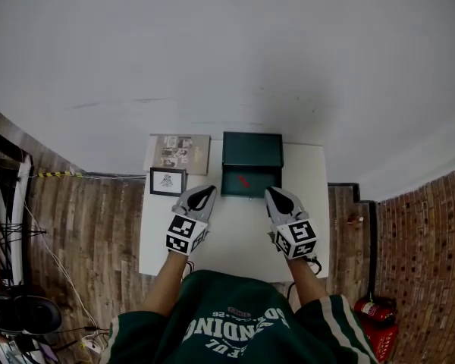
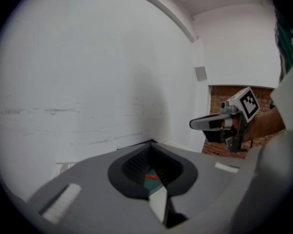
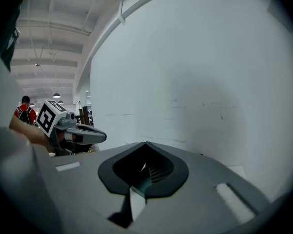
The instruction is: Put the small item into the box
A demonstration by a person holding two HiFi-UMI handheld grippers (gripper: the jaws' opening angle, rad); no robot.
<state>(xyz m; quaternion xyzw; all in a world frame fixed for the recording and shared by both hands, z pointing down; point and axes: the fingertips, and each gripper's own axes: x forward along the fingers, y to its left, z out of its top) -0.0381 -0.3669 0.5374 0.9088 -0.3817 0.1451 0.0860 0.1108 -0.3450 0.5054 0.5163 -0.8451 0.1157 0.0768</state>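
Nearest to me is the wearer's green sweatshirt [image 1: 239, 321], from which two bare forearms reach forward over the white table [image 1: 235, 245]. Each forearm carries a grey gripper with a marker cube at its rear. The left gripper [image 1: 211, 190] hangs over the table just short of the box's near left corner. In the left gripper view its fingers are clenched, tips meeting, with nothing grasped between them. The closed pads leave a teardrop opening, and through it I see a strip of the box floor with the red item on it. The right gripper [image 1: 271, 193] mirrors it at the box's near right corner. In the right gripper view its fingers are likewise clenched tip to tip and grasp nothing. The two grippers angle inward toward each other, and each shows in the other's view from the side. Beyond them, the dark green box [image 1: 230, 182] stands open at the table's far edge, its lid raised on the far side. The small red item [image 1: 244, 180] lies inside the box on its floor, clear of both grippers. To the left of the box a black picture frame [image 1: 167, 181] lies on the table, and a printed sheet [image 1: 180, 153] lies just behind it. A red fire extinguisher [image 1: 375, 321] stands on the floor at lower right. A plain white wall [image 1: 227, 51] fills the far field.
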